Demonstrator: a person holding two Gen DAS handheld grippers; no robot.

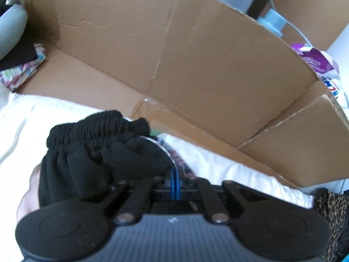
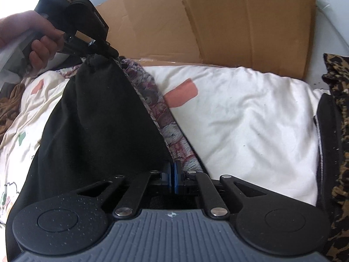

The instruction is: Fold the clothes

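Observation:
A black garment (image 2: 93,118) with a gathered elastic waistband (image 1: 91,131) and a grey-and-red patterned lining (image 2: 174,135) hangs stretched between both grippers above a white bed. My left gripper (image 1: 175,174) is shut on the waistband end, its blue pads pressed together. In the right wrist view the left gripper (image 2: 102,52) shows at the upper left, held by a person's hand (image 2: 37,41). My right gripper (image 2: 174,172) is shut on the garment's other edge.
A large flattened cardboard box (image 1: 174,54) stands behind the white sheet (image 2: 250,113). A pink patch (image 2: 181,95) shows on the sheet. Leopard-print cloth (image 2: 340,152) lies at the right. Folded patterned clothes (image 1: 21,69) sit at the far left, a purple-and-white bag (image 1: 320,65) at the right.

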